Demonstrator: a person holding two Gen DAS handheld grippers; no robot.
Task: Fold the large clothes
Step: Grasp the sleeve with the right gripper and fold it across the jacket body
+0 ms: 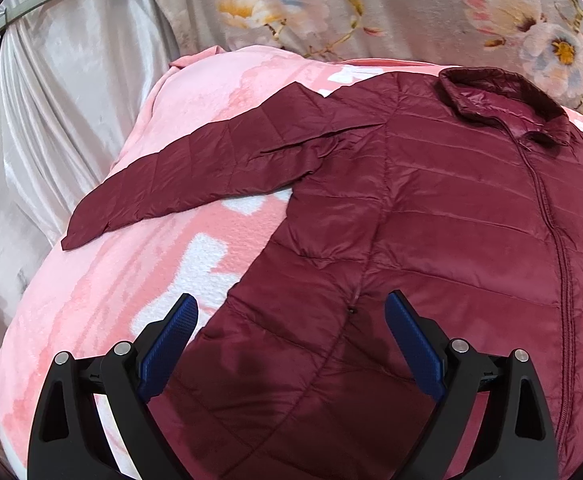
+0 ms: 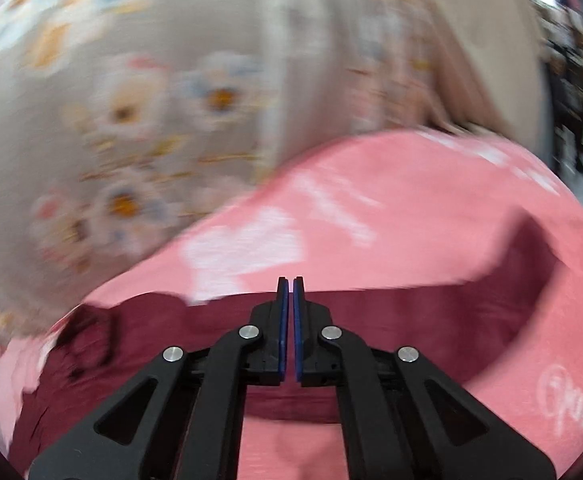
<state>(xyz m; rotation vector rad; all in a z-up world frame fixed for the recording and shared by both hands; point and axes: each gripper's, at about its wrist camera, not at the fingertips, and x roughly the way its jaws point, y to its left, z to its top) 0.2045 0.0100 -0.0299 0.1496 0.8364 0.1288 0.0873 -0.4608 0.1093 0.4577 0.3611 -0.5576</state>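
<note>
A maroon quilted jacket [image 1: 431, 208] lies front up and zipped on a pink blanket [image 1: 103, 280]. Its collar [image 1: 495, 96] is at the far right and one sleeve [image 1: 211, 164] stretches out to the left. My left gripper [image 1: 291, 300] hovers open over the jacket's lower side seam, its blue pads wide apart with nothing between them. The right wrist view is blurred. There my right gripper [image 2: 290, 280] is shut with nothing visible between its pads, above a maroon sleeve of the jacket [image 2: 411, 320] that lies on the pink blanket [image 2: 391, 208].
A grey floral cloth [image 1: 371, 4] rises behind the blanket and fills the upper left of the right wrist view as floral cloth [image 2: 131, 100]. Shiny silver fabric [image 1: 63, 92] hangs at the left. Dark clutter [image 2: 575, 80] stands at the far right.
</note>
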